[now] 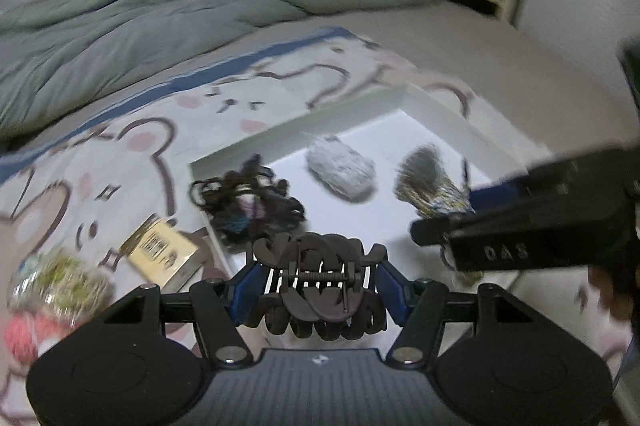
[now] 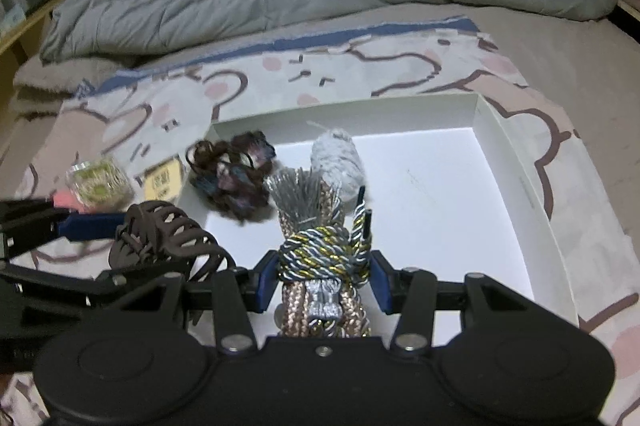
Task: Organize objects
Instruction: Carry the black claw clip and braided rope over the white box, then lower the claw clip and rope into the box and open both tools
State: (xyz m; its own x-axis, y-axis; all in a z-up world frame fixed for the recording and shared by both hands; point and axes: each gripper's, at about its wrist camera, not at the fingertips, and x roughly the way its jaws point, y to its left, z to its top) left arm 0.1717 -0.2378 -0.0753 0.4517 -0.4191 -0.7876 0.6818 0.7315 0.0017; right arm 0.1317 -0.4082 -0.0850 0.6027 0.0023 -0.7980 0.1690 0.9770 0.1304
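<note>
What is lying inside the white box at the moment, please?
Inside the white box lie a dark hair scrunchie bundle and a grey fuzzy item. The right claw holds a tasselled cord bundle over it, hiding the box floor beneath.

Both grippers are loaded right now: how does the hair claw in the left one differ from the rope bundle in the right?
The hair claw is rigid dark brown plastic with curved teeth; the rope bundle is soft twisted cord in silver, gold and beige with a tassel. The claw hangs near the white box's left edge; the bundle is over the box floor. Both are clamped between blue pads, left gripper and right gripper.
</note>
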